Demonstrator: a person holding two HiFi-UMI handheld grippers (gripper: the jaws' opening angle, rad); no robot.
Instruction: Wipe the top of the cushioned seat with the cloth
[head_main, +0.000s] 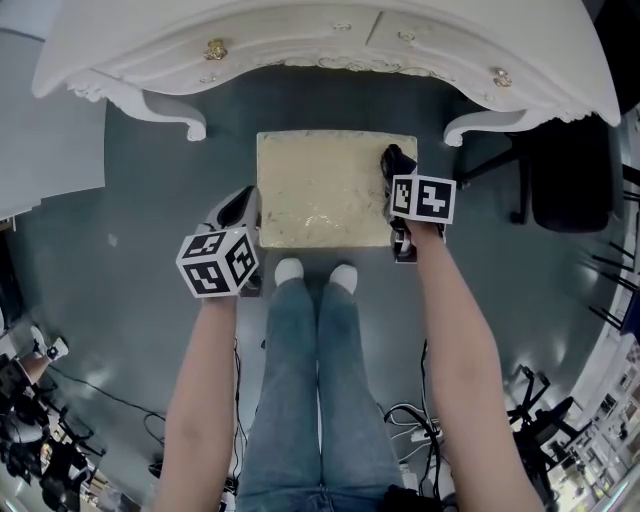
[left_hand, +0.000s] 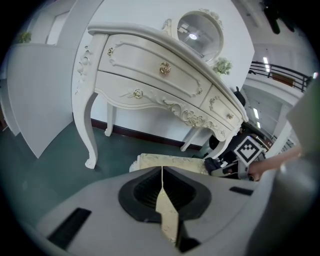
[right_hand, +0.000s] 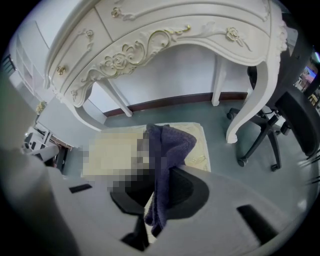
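Right gripper fingers (right_hand: 187, 192): closed on the cloth (right_hand: 167, 150). A dark purple fold is clamped between the pads, with loose ends above and below them.
Left gripper fingers (left_hand: 142, 192): pressed together at the tips, nothing held between them.
Cloth position: in the head view it is bunched at the tip of the right gripper (head_main: 398, 182), at the right edge of the cushioned seat (head_main: 325, 190). Whether it is already pressed on the fabric cannot be told.
Seat position: directly ahead of the person's feet, partly tucked under the front of the white dressing table (head_main: 300, 45). Its long axis runs left to right.
Governing relation: almost the whole cream top lies to the left of the cloth, so the unwiped run extends along the long axis, away from the right gripper.
Nearer hand: the right gripper is at the seat's edge. The left gripper (head_main: 240, 212) is just beside the near left corner, over the floor (head_main: 170, 200), and touches nothing that can be seen.
Judgement, next move: it calls for lowering the cloth flat and drawing it leftward across the top.
Judgement, risk: only a narrow fold is gripped, so the cloth may drag in a thin strip rather than cover the width.
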